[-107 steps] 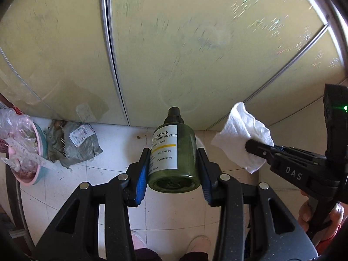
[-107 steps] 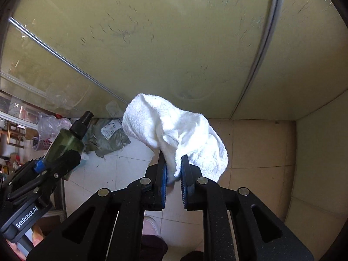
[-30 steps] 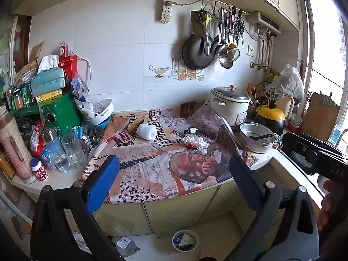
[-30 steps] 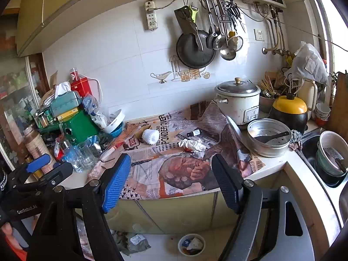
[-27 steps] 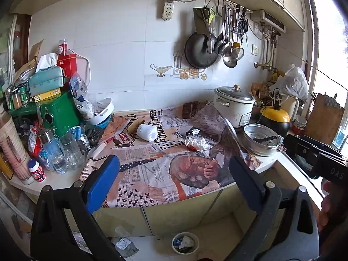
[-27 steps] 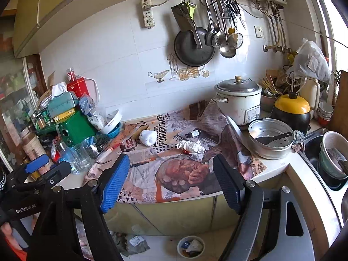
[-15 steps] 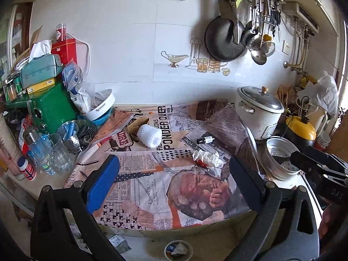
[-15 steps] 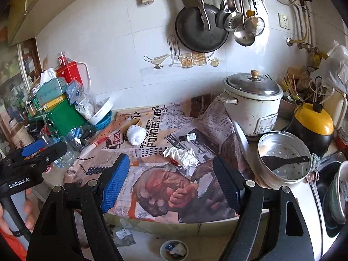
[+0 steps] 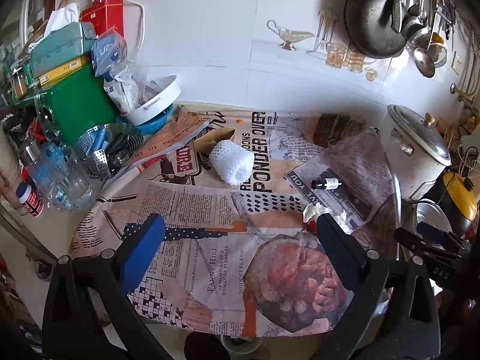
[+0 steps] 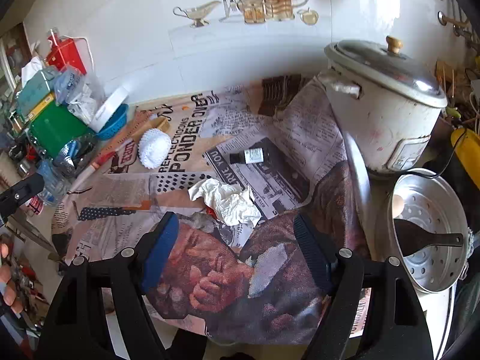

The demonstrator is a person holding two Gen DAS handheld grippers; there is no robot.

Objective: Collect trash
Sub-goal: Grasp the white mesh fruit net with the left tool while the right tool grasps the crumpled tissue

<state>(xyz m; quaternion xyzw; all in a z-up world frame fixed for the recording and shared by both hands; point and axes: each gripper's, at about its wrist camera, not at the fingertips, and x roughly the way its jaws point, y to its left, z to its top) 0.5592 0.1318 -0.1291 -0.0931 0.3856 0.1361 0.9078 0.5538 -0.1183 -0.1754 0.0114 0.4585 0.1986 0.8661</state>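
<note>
Black right tool wide, empty

You get bright daylight on the white wall. Soft shadows sit under the pan. Straight lines bend at the edges, the corners go black, and the middle looks sharp.

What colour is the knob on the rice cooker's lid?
Light wooden tan knob; clearest in the right wrist view.

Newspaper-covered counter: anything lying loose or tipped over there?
Yes. A crumpled tissue lies loose mid-counter, just ahead of the open right gripper. Behind it a small dark bottle lies tipped on its side. A white foam net sits loose further left.
</note>
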